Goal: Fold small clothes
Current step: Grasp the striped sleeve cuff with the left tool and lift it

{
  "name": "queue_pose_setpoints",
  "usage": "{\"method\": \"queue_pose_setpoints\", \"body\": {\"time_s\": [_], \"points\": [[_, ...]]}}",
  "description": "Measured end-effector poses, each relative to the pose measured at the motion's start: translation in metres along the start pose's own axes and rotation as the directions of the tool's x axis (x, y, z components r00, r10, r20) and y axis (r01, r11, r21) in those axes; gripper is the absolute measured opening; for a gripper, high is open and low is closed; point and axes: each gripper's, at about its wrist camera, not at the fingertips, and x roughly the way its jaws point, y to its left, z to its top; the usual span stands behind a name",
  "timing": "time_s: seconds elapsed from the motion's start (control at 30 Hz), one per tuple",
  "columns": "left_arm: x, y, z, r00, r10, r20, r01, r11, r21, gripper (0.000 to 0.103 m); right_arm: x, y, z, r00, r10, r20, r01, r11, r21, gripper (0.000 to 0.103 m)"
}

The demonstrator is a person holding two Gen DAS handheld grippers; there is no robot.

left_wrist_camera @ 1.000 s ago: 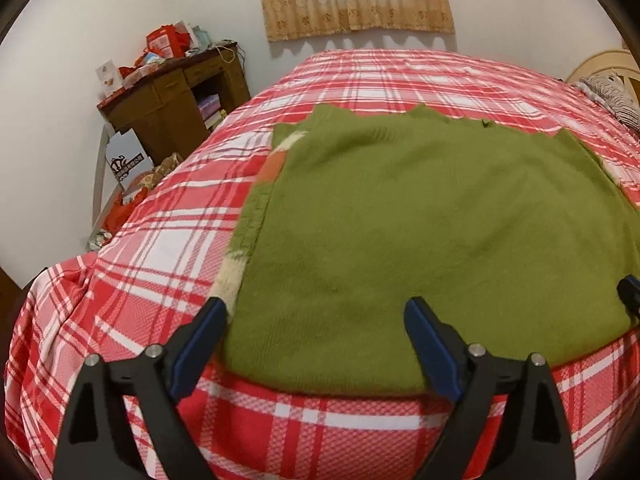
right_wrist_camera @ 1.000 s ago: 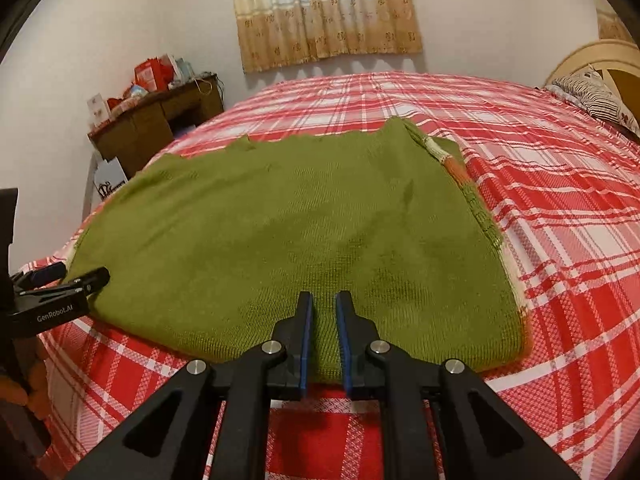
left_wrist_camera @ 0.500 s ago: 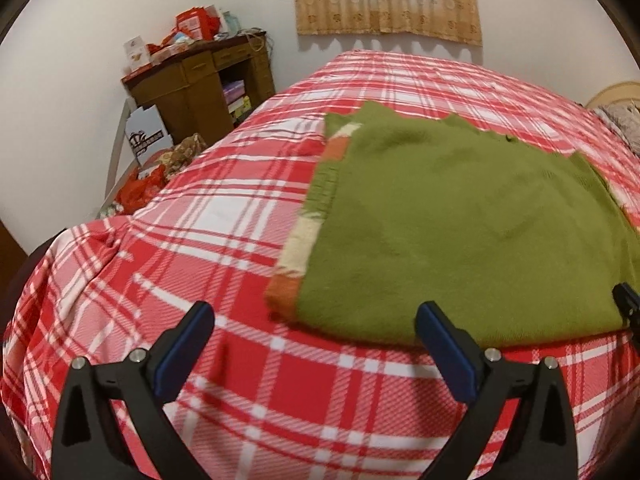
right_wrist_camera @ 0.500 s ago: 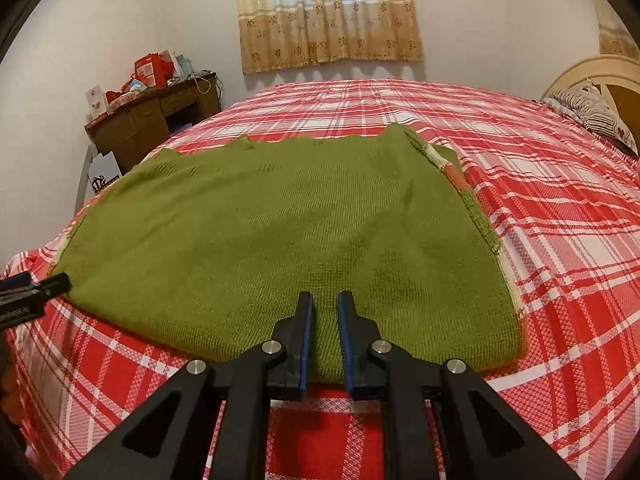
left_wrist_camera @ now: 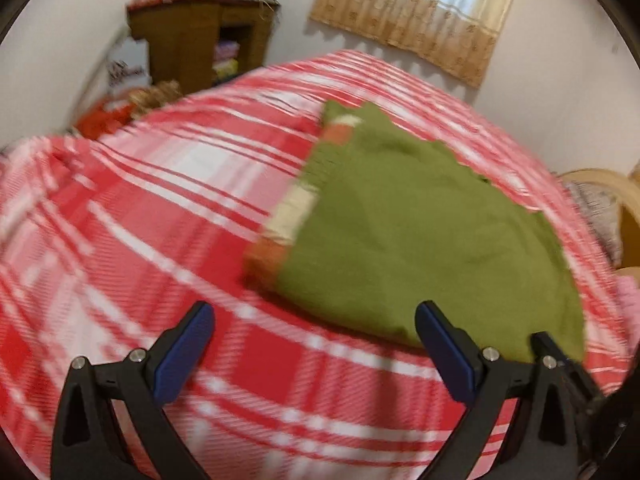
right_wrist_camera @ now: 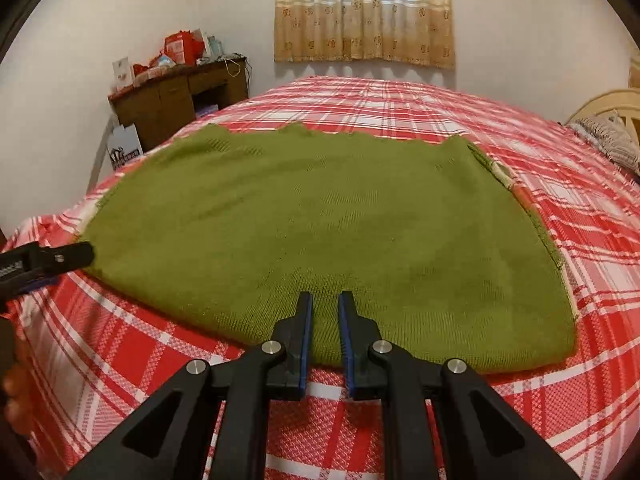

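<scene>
Left gripper (left_wrist_camera: 314,318) jaws wide apart, empty; right gripper (right_wrist_camera: 324,304) nearly closed over green sweater (right_wrist_camera: 320,232) hem, grip uncertain. Risk: uneven lift skews fold

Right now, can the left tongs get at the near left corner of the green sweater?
Probably yes. The left tongs stand wide open and empty just short of the green sweater, with only bare plaid bedspread between them and that corner.

Left gripper (left_wrist_camera: 314,342): jaws have just been opening and stand wide apart at lower frame, nothing between them, pointing downward. Right gripper (right_wrist_camera: 325,312): jaws nearly closed at lower centre, narrow gap, nothing gripped. Fingers (right_wrist_camera: 16,390) of a hand visible at the right wrist view's lower left edge
</scene>
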Motion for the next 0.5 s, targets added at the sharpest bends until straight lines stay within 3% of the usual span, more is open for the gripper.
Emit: {"method": "queue_pose_setpoints", "body": {"time_s": [0.1, 0.2, 0.27, 0.33, 0.43, 0.5], "points": [[0.007, -0.006, 0.009, 0.998, -0.062, 0.03, 0.062, 0.998, -0.016, 0.1, 0.0, -0.008, -0.002, 0.999, 0.035, 0.012, -0.035, 0.999, 0.029, 0.014], [0.011, -0.008, 0.02, 0.988, -0.143, 0.05, 0.147, 0.986, -0.078, 0.087, 0.0, -0.008, -0.003, 0.999, 0.038, 0.02, -0.039, 0.999, 0.03, 0.014], [0.016, -0.011, 0.026, 0.981, -0.183, 0.061, 0.188, 0.978, -0.093, 0.053, 0.001, -0.007, -0.002, 0.999, 0.034, 0.024, -0.035, 0.999, 0.026, 0.014], [0.017, -0.012, 0.03, 0.979, -0.185, 0.082, 0.192, 0.978, -0.086, 0.032, 0.002, -0.006, -0.003, 0.999, 0.03, 0.027, -0.031, 0.999, 0.022, 0.014], [0.017, -0.007, 0.03, 0.977, -0.183, 0.11, 0.194, 0.977, -0.094, 0.031, 0.002, -0.006, -0.004, 0.999, 0.032, 0.03, -0.033, 0.999, 0.023, 0.014], [0.022, 0.0, 0.027, 0.983, -0.162, 0.085, 0.173, 0.975, -0.141, 0.041, 0.002, -0.006, -0.005, 0.999, 0.038, 0.034, -0.039, 0.999, 0.028, 0.014]]}}
